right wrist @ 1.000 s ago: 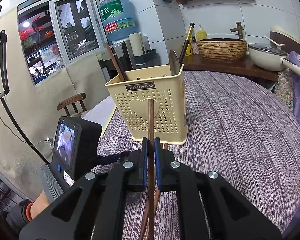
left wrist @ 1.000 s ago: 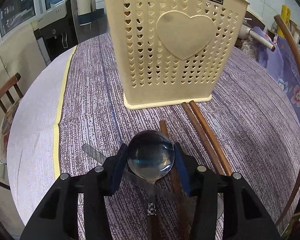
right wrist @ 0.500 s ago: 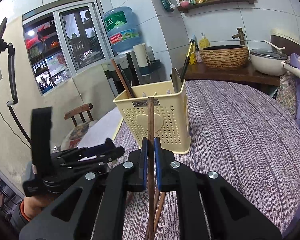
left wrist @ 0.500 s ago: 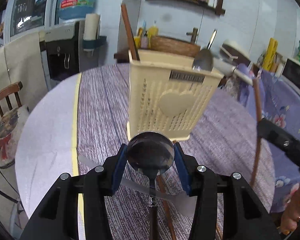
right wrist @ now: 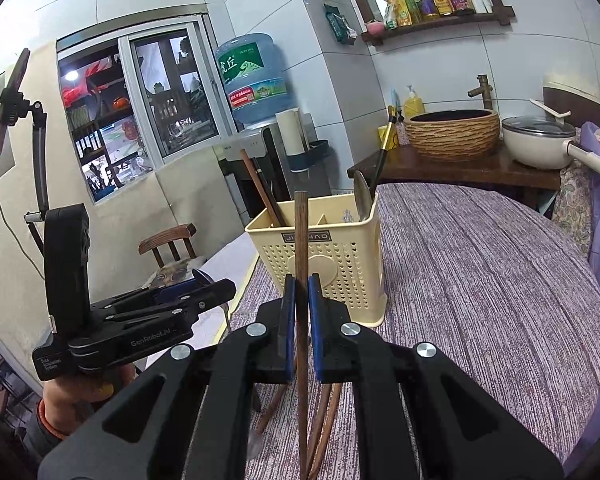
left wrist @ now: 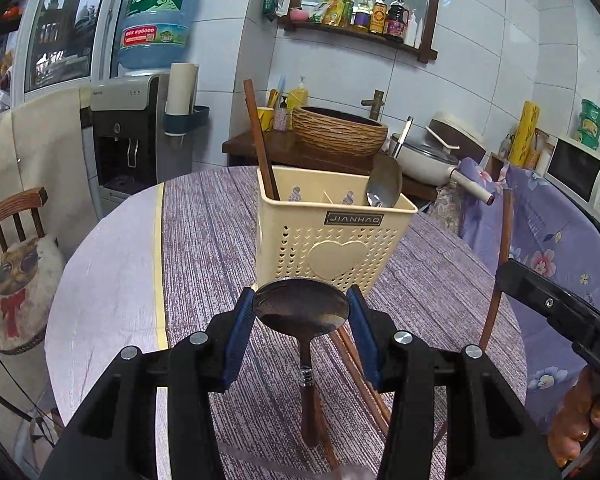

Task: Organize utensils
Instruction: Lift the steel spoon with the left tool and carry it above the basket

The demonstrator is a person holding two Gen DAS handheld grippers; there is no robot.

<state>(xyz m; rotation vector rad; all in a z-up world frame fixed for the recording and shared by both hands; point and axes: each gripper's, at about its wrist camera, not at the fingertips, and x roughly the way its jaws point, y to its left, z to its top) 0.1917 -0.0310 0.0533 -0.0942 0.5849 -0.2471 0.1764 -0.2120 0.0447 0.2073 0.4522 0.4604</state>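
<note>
Your left gripper point(left wrist: 302, 312) grasps 1 spoon point(left wrist: 300, 307) by its bowl; your right gripper point(right wrist: 300, 320) is clenched on 1 chopstick point(right wrist: 301, 248). The cream basket point(left wrist: 332, 236) ahead holds 1 spoon, 1 chopstick. 2 chopsticks point(right wrist: 326, 412) lie near you on the table point(right wrist: 480, 264).

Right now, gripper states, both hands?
left gripper: closed on the spoon by its bowl.
right gripper: closed on a wooden chopstick.

Both wrist cameras face the utensil basket point(left wrist: 332, 236) from nearby.
</note>
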